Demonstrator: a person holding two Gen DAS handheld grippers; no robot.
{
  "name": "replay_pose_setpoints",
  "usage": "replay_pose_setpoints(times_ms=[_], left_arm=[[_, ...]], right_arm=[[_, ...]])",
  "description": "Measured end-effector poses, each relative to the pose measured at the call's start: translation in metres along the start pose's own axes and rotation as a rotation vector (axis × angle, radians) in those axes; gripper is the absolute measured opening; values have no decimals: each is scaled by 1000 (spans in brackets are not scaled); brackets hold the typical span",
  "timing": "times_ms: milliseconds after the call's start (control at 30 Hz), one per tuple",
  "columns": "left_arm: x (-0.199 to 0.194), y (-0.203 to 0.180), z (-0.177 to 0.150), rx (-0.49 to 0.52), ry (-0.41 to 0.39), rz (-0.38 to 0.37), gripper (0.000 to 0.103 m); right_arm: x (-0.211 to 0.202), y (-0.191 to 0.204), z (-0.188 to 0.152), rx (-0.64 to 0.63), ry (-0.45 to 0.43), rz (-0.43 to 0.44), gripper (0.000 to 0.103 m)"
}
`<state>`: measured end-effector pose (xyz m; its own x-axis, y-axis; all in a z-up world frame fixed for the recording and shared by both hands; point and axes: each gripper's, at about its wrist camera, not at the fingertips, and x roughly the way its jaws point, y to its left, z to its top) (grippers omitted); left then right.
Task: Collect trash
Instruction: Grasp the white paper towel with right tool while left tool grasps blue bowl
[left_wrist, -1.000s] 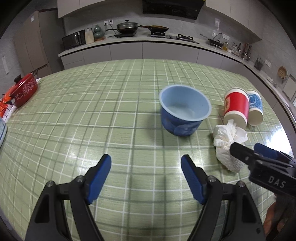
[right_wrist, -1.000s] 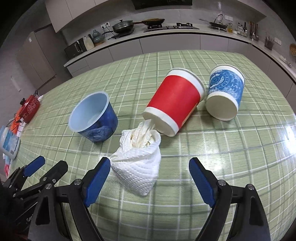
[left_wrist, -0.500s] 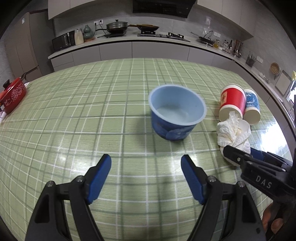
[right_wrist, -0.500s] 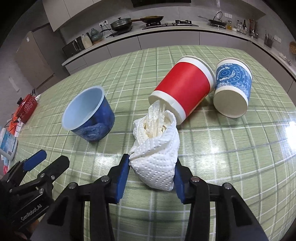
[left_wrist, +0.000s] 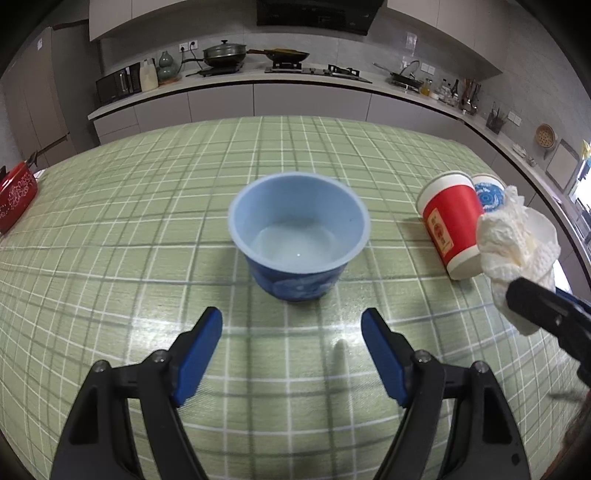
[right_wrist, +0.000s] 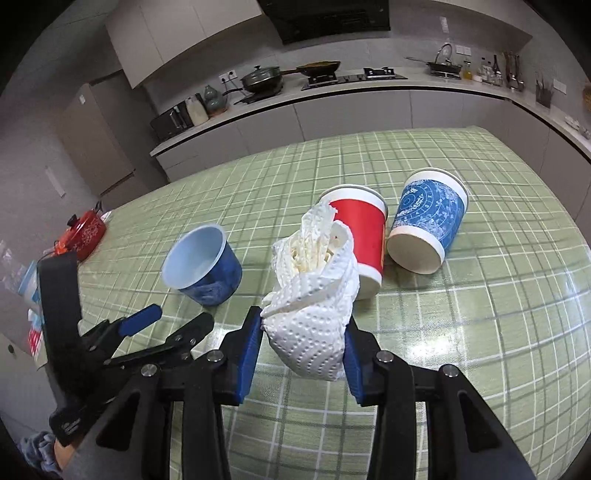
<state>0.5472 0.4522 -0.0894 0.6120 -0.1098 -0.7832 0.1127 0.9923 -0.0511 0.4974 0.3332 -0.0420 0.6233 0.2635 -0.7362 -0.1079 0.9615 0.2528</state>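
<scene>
Left-wrist view: the left gripper (left_wrist: 291, 345) hangs with its blue pads spread wide and nothing between them, aimed at the blue bowl (left_wrist: 299, 236) that stands upright just ahead on the green checked tablecloth (left_wrist: 110, 229). At the right edge the crumpled paper towel (left_wrist: 517, 240) is carried off the table in the other tool's black fingers, in front of the red paper cup (left_wrist: 448, 225) and the blue paper cup (left_wrist: 489, 188), both tipped on their sides. The bowl looks the likely bin; should the empty tool push forward carelessly, it could shove or tip the light bowl before the wad arrives.

Right-wrist view: the right gripper (right_wrist: 304, 350) is clamped on the paper towel (right_wrist: 314, 314), pads pressing its lower bulge from both sides, the jaws having just closed there. The wad is loose, with a ragged flap standing up near the red paper cup (right_wrist: 360, 236); the grip appears to rest on soft folds only, so a quick swing could let it unravel or slip free. The flap might also brush that cup and set it rolling against the blue paper cup (right_wrist: 428, 221) beside it. The blue bowl (right_wrist: 201, 266) waits to the left, beyond the left gripper (right_wrist: 173, 317), which lies across the path and could be struck.
</scene>
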Motion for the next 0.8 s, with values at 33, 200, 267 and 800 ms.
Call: replay_pose_setpoints(times_ms=[33, 200, 267, 800], left_arm=[[1, -1, 1, -1, -1, 7, 79], [6, -2, 4, -22, -7, 21, 79], [7, -4, 4, -28, -12, 27, 79], [24, -8, 23, -37, -45, 41, 79]], right_arm=[[-1, -2, 1, 4, -4, 4, 43], [-4, -12, 10, 7, -43, -16, 43], [-1, -13, 15, 0, -51, -27, 43], [27, -13, 41, -41, -90, -116, 43]])
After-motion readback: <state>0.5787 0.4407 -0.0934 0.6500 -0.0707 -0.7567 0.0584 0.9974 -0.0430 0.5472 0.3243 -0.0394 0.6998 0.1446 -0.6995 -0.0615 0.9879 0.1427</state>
